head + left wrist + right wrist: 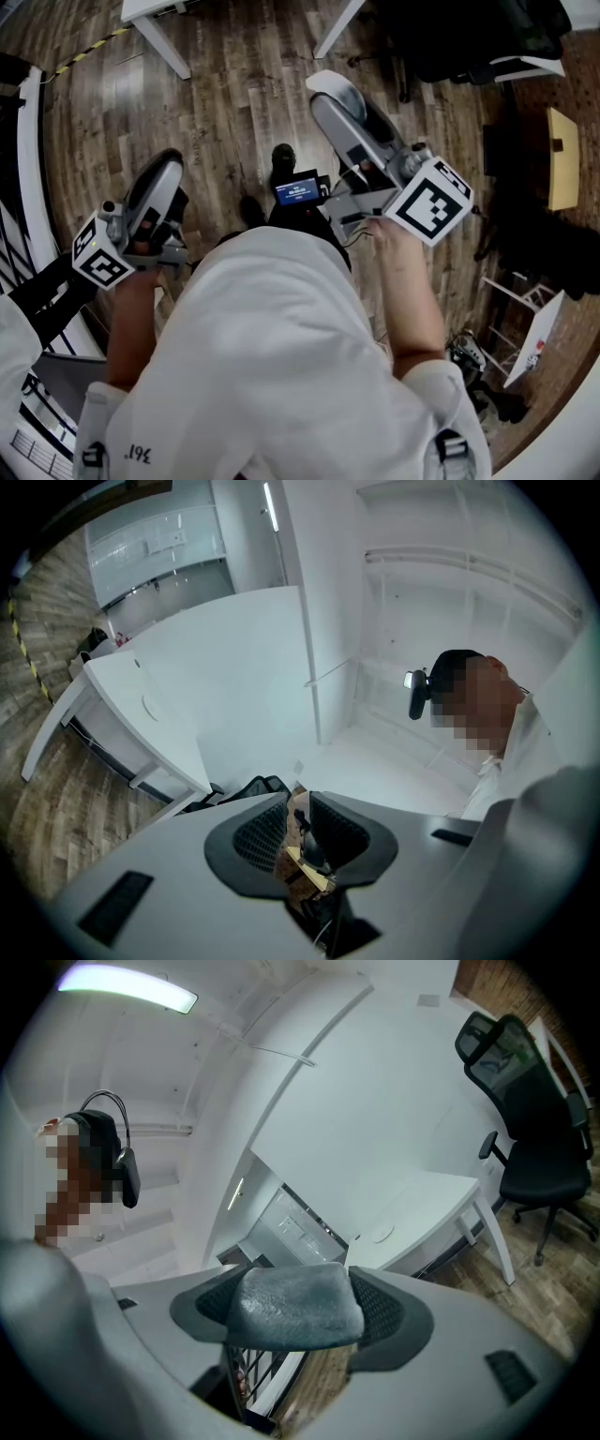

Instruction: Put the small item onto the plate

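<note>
Now the right gripper is clamping the small grey, soft-looking rounded block, holding it well apart from the white table, likely for carrying. The left gripper is hanging idle, jaws nearly together, empty.

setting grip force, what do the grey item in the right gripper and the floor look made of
The grey item is probably foam or a soft felt-like material, matte: its surface is finely mottled, its edges rounded. It could be harder. The floor looks like wood or wood-look laminate with slight sheen: plank seams, grain and pale reflections show.
</note>
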Tool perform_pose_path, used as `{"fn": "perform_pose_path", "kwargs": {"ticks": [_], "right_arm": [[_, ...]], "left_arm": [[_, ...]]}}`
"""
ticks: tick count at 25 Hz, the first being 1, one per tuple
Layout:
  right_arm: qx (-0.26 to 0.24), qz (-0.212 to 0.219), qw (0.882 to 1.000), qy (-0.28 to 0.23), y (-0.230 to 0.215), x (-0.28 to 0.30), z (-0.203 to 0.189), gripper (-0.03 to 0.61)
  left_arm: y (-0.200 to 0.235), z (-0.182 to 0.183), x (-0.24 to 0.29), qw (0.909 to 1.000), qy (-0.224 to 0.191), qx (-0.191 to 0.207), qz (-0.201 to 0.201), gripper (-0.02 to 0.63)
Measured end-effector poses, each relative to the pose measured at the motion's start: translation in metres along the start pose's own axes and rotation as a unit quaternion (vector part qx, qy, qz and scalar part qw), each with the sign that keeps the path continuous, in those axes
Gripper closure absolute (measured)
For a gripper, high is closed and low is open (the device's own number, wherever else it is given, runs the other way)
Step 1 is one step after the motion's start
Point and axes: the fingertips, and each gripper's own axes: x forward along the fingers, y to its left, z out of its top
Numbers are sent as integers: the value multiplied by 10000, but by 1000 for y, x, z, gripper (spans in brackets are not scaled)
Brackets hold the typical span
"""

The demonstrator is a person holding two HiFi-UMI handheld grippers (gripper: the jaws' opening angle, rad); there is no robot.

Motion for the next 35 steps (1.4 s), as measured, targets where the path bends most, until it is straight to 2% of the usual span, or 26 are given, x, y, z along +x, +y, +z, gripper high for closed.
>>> {"fn": "perform_pose_path", "kwargs": {"ticks": [8,17,24,30,35], "right_arm": [[119,208,9990,367,-52,65,28,241],[88,409,9965,728,-123,140,98,241],[148,585,9937,945,-166,181,128,241],[265,514,9934,986,-196,202,137,241],[297,478,9927,1070,-200,241,131,241]], "left_arm": [[44,29,48,9995,-193,50,257,535],[101,69,149,9988,-309,108,359,535],[130,90,201,9975,-339,203,579,535],[139,104,219,9965,-358,344,667,535],[170,125,211,9957,-285,329,816,535]]}}
